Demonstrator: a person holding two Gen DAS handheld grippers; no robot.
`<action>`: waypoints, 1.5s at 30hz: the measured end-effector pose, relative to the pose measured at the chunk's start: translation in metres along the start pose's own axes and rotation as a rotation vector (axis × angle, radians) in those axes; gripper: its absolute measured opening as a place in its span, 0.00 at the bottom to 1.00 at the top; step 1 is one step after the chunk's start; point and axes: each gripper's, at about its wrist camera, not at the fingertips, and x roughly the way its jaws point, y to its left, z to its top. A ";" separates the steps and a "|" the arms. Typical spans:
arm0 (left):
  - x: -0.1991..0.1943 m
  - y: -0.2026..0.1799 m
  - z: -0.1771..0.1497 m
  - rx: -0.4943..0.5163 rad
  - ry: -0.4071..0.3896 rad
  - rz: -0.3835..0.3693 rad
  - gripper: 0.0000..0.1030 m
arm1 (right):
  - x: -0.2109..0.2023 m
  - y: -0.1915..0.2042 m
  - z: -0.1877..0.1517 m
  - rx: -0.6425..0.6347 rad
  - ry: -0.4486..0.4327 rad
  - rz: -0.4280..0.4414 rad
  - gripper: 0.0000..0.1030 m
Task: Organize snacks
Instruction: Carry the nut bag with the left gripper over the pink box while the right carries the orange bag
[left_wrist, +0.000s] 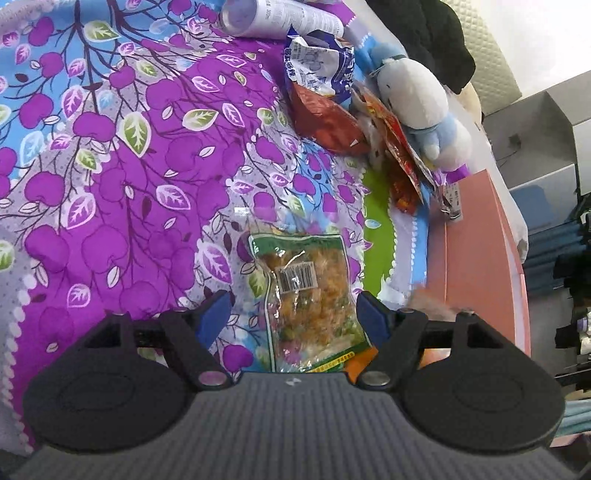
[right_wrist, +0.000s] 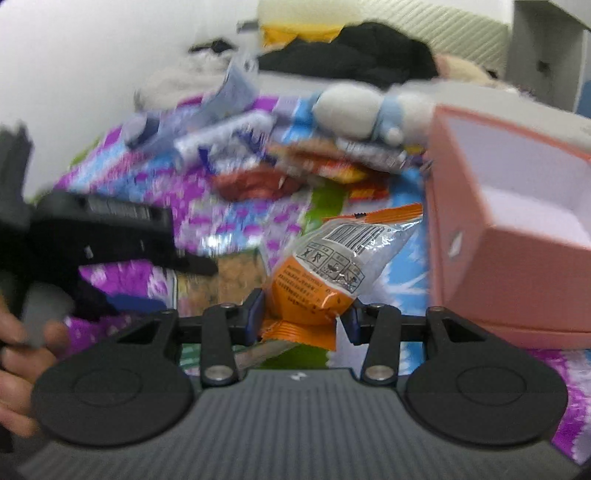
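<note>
A clear packet of yellow snacks with a green border lies flat on the purple flowered bedspread. My left gripper hovers over it, open, with a blue pad on either side and neither pad touching it. My right gripper is shut on an orange and silver snack packet, which it holds up above the bedspread beside the open pink box. A corner of this orange packet shows in the left wrist view. The right wrist view is blurred; at its left edge a hand holds the left gripper's black body.
More snack packets are piled at the back: a blue and white one and a red one. A white and blue plush toy leans beside them. A white bottle lies behind. The pink box stands at the right.
</note>
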 end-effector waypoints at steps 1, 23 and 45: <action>0.001 0.000 0.000 0.001 0.001 -0.003 0.76 | 0.006 0.001 -0.003 -0.006 0.015 -0.006 0.45; 0.025 -0.023 0.000 0.148 0.006 -0.061 0.56 | 0.015 -0.011 -0.025 0.095 0.048 0.018 0.44; -0.052 -0.093 -0.014 0.457 -0.137 0.044 0.12 | -0.065 -0.029 0.008 0.130 -0.068 -0.088 0.42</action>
